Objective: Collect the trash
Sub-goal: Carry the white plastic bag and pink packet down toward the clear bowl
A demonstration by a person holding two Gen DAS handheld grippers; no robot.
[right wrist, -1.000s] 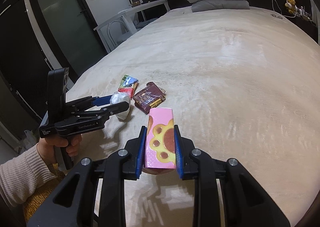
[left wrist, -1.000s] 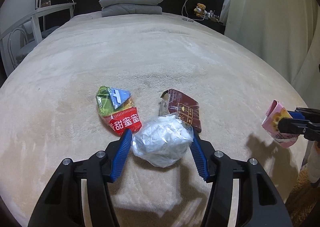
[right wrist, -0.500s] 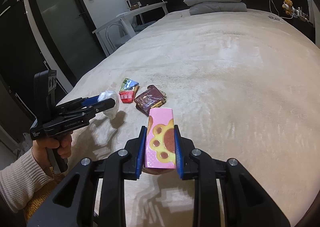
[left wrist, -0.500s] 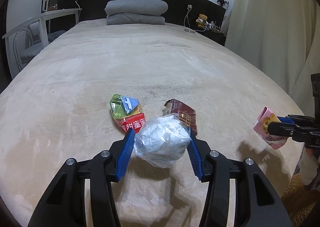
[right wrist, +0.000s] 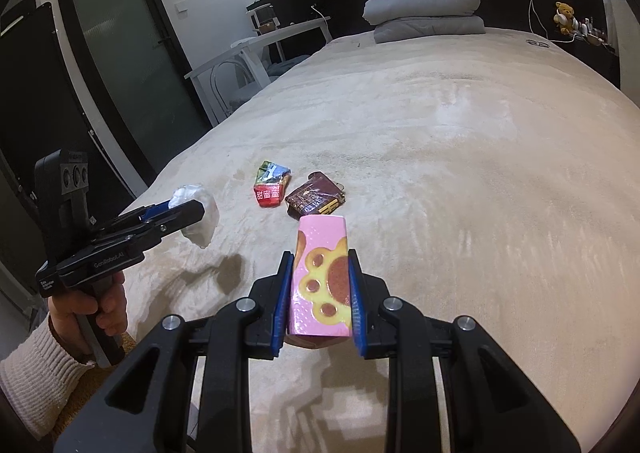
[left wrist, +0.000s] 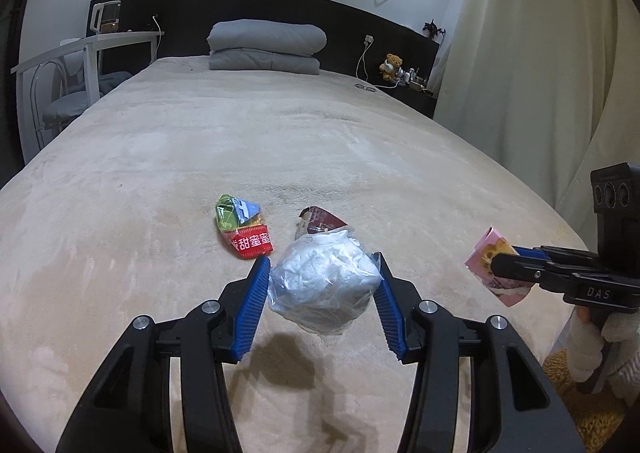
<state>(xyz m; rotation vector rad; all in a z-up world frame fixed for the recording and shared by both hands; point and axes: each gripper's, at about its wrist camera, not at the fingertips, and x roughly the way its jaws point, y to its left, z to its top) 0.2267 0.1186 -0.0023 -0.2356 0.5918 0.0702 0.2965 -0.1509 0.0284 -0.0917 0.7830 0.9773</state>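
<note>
My left gripper (left wrist: 320, 285) clamps a crumpled plastic bag (left wrist: 324, 285) above the bed (left wrist: 320, 141); my right gripper (right wrist: 320, 289) pinches a pink snack box (right wrist: 322, 277).

On the red end of the snack wrapper (left wrist: 251, 243) lying on the bed, you can read white Chinese characters, "甜蜜蜜". Your right tool (left wrist: 506, 271) carries "DAS" on its black body. Your left tool (right wrist: 188, 213) shows "GenRobot.AI" on its side; the small print on its label is too fine to read.
</note>
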